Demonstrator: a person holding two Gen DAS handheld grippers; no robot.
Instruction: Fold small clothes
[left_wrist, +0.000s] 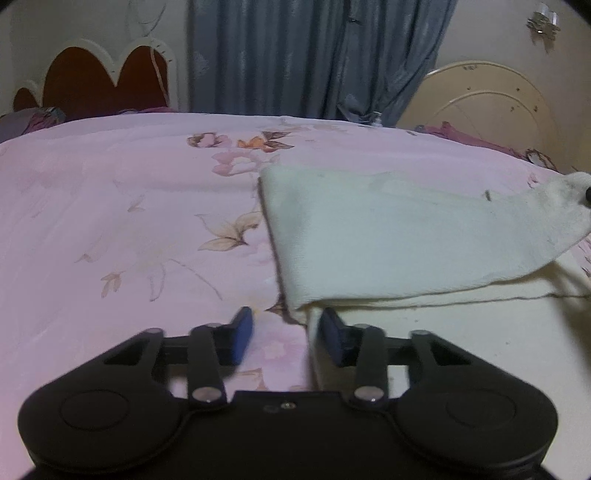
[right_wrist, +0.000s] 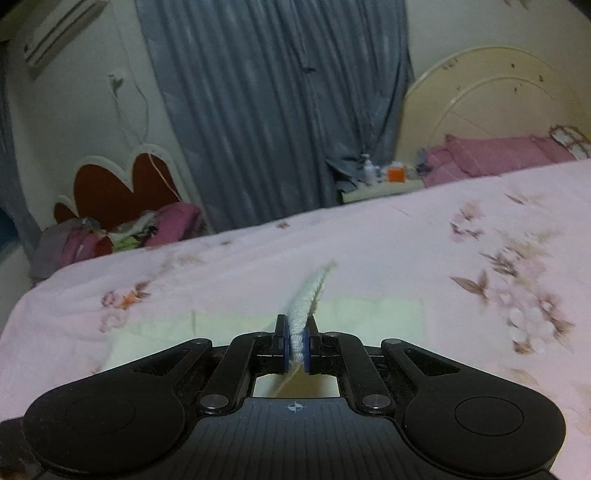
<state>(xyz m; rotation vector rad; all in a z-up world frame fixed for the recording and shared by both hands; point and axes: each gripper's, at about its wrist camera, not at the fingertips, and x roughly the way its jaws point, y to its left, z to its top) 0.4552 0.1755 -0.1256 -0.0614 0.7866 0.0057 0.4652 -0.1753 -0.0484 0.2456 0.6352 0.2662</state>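
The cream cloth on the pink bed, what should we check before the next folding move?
1. Right gripper has the cream cloth: ok, jaws shut on a lifted edge.
2. Left gripper free to help: ok, jaws open, holding nothing.
3. Left gripper lined up with the cloth: ok, its jaws straddle the near left edge.
4. Fold started: ok, one flap is lifted over the lower layer.
5. Edges matched up: cannot tell, the far side is hidden.
6. Pink bedsheet free of other things beside the cloth: ok.
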